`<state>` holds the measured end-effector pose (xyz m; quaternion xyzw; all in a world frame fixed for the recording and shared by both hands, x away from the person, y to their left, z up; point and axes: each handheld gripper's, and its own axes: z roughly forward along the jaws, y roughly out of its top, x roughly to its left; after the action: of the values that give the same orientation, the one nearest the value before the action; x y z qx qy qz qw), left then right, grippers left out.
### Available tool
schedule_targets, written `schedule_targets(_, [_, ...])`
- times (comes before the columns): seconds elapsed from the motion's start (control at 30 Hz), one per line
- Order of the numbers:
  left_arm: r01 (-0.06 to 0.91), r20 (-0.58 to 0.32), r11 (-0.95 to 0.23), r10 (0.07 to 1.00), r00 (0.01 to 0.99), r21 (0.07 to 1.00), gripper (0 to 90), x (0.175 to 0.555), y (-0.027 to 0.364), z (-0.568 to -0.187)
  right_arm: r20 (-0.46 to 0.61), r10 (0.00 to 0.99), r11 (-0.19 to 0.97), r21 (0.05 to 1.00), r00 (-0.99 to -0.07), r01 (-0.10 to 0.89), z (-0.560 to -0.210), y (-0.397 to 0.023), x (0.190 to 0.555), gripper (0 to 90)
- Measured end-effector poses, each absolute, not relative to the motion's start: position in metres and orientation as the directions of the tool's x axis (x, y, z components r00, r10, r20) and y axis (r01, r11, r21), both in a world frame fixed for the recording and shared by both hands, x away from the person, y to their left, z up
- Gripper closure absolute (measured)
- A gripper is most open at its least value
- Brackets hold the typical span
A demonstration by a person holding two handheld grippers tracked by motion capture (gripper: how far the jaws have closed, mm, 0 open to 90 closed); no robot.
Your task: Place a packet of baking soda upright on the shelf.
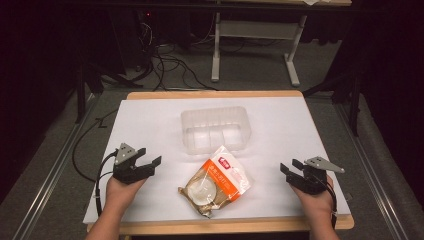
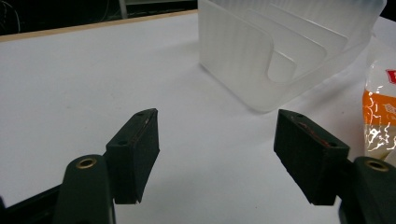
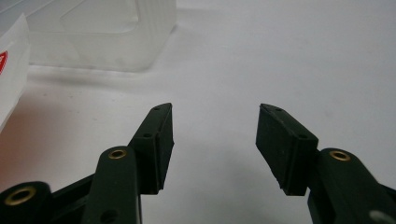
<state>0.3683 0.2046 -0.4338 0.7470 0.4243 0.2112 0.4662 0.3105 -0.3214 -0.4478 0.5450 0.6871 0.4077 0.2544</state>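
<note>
An orange and white snack bag (image 1: 215, 182) lies flat near the table's front middle; its edge also appears in the left gripper view (image 2: 380, 116) and the right gripper view (image 3: 11, 70). Behind it stands a clear plastic bin (image 1: 216, 128) (image 2: 285, 46) (image 3: 107, 32) with inner dividers. My left gripper (image 1: 149, 156) (image 2: 217, 140) rests to the left of the bag, open, nothing between its jaws. To the right of the bag my right gripper (image 1: 289, 166) (image 3: 214, 126) is likewise open and holds nothing.
A white sheet (image 1: 150, 120) covers the wooden table (image 1: 210, 94). Beyond the far edge are a white desk frame (image 1: 255, 45) and tangled cables (image 1: 170, 65) on the floor. Metal rails (image 1: 50, 170) run along both sides.
</note>
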Motion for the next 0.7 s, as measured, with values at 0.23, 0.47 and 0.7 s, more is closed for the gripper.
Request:
schedule_targets(0.23, [0.440,-0.085,-0.201,0.831,0.549,0.875,31.5,0.3700,0.2063,-0.4340,0.098,0.959,0.064,0.840,-0.265,0.539,-0.4478,-0.3231,0.3109,46.2])
schedule_targets(0.47, [0.437,-0.079,-0.212,0.826,0.559,0.874,31.5,0.3697,0.2040,-0.4345,0.097,0.959,0.063,0.844,-0.265,0.533,-0.4471,-0.3223,0.3100,46.9])
schedule_targets(0.7, [0.437,-0.080,-0.209,0.827,0.556,0.875,31.5,0.3701,0.2047,-0.4346,0.108,0.954,0.059,0.847,-0.281,0.528,-0.4464,-0.3221,0.3095,51.6])
